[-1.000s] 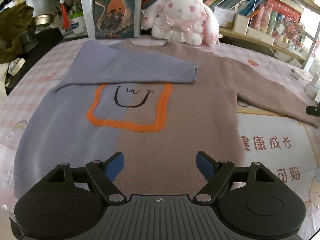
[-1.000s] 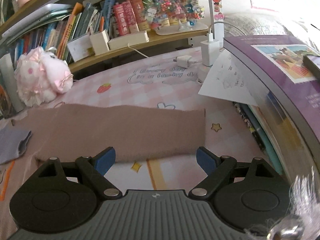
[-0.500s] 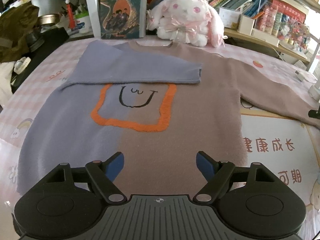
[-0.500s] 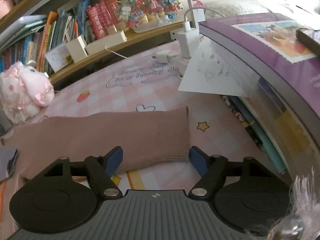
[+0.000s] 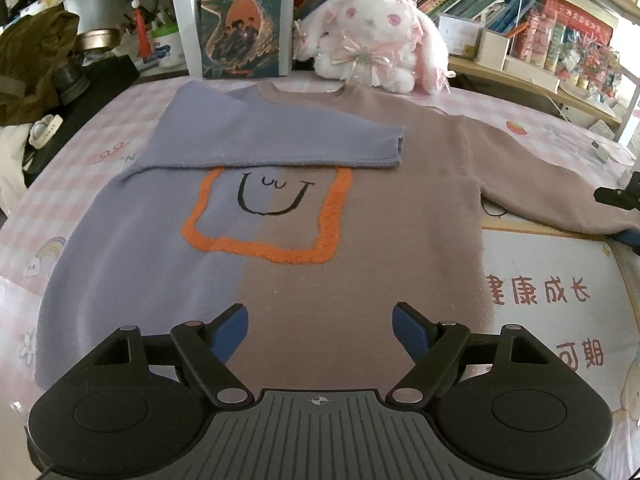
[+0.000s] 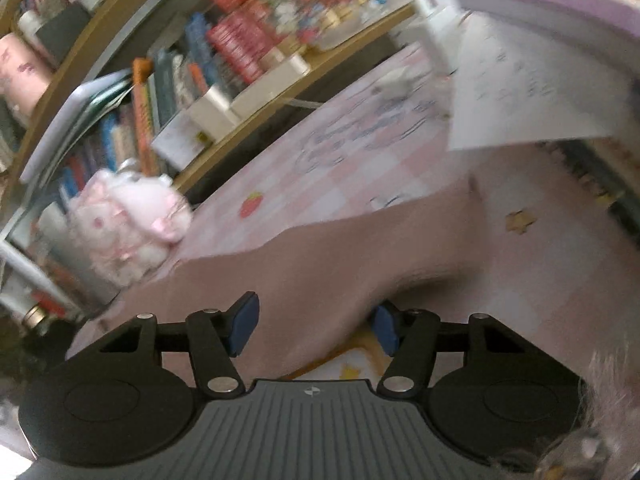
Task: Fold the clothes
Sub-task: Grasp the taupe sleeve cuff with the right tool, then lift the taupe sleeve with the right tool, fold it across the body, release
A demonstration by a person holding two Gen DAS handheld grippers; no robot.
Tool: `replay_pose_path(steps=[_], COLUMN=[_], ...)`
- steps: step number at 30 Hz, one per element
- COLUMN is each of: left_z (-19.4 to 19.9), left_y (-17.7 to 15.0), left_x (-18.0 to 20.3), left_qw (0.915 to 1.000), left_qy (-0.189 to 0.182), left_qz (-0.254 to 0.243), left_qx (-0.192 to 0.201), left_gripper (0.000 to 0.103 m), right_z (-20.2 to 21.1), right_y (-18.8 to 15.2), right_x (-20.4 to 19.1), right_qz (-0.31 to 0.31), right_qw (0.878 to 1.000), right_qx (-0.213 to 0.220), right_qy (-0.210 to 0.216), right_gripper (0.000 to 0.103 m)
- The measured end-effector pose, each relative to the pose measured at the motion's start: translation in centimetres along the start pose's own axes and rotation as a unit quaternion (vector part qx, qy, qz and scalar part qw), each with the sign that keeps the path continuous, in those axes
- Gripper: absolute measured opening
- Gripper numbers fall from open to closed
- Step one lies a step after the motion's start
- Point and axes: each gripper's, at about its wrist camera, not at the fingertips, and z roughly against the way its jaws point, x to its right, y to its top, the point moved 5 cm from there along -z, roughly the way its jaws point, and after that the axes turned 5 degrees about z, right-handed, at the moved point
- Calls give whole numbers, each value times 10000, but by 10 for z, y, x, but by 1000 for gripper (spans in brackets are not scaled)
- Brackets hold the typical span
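Observation:
A sweater [image 5: 280, 280], lilac on its left half and dusty pink on its right, lies flat with an orange square and a smiley face on the chest. Its lilac sleeve [image 5: 280, 140] is folded across the chest. The pink sleeve [image 5: 540, 184] stretches out to the right. My left gripper [image 5: 320, 326] hangs open just above the hem and holds nothing. My right gripper [image 6: 314, 328] has its jaws narrowed onto the pink sleeve [image 6: 320, 264], near the cuff. The cloth fills the gap and bulges up off the mat. This view is tilted and blurred.
A pink checked mat [image 5: 552, 292] with printed characters covers the table. A plush rabbit [image 5: 376, 40] and a standing book [image 5: 240, 20] are behind the collar, with shelves of books beyond. A charger [image 5: 602, 152] and stacked books [image 6: 560, 8] sit at the right. Dark clutter [image 5: 36, 64] lies at the left.
My right gripper has tilted and narrowed its jaws onto the pink sleeve, which now humps up off the mat. My left gripper has edged slightly closer over the hem and stays open.

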Motion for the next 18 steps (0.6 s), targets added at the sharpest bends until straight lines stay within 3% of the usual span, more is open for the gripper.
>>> replay_pose_path(steps=[8,14,16,18], left_z=[2,2,3,4], left_y=[-1,-2,-3,-4], left_x=[-10,-19,-20,-20], left_qw=[9999,9994,9994,9994], left_qy=[60,58,43,29], left_qz=[153,339,334,325], left_qx=[54,71,82,99], left_gripper=[82,82,82,82], right_z=[4,7,8,9], right_y=[11,14,15,16], right_x=[17,28,32,31], right_qz=[-126,-147,-154,-167], right_qw=[9984,9975,9971,9972], right_qx=[196,106,75,36], right_qy=[-509,-682,-739,-728], right_gripper=[47,34,14,6])
